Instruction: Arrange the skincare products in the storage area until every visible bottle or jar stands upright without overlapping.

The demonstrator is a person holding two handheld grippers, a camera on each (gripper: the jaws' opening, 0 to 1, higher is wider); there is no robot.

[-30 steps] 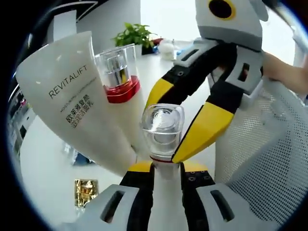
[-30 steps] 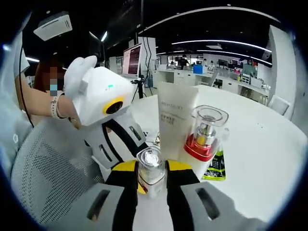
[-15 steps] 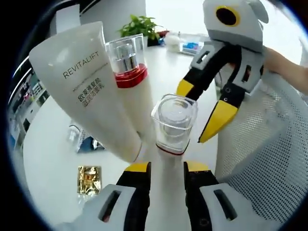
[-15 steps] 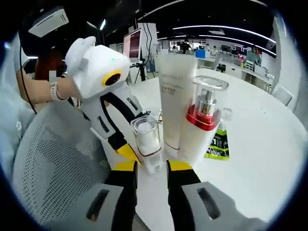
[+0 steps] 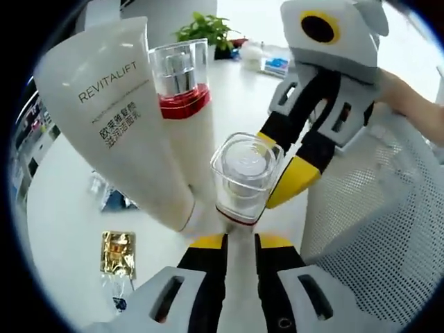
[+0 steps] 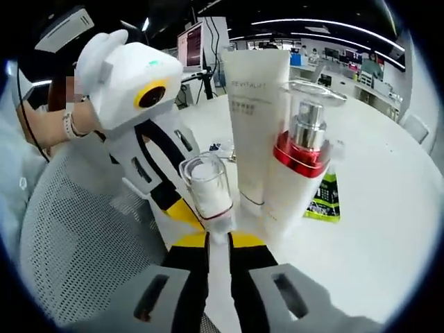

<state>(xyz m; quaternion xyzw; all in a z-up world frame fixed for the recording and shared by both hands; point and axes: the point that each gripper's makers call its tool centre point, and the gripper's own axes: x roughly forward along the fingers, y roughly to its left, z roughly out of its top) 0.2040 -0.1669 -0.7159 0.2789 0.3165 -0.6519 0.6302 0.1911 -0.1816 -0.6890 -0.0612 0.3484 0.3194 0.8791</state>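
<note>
Change: against half a second ago, both pairs of fingers have narrowed around the small clear-capped bottle [image 5: 244, 179]; the right gripper [image 5: 300, 166], then apart from it, is now at its cap.
Meaning: likely a two-handed steadying to stand the bottle upright.
Left gripper [image 5: 239, 244]: fingers clenched on the bottle's white body.
Right gripper, own view [image 6: 218, 243]: fingers nearly closed below the bottle [image 6: 206, 187]; contact I cannot tell.
Task things: bottle just beside the white tube [image 5: 118, 111] and red-collared pump bottle [image 5: 182, 90], on the white desk [image 5: 62, 208], next to a mesh basket [image 5: 388, 229].
Materials: glossy clear caps, matte soft tube, perforated mesh; a gold foil sachet [image 5: 116, 251] lies flat.
</note>
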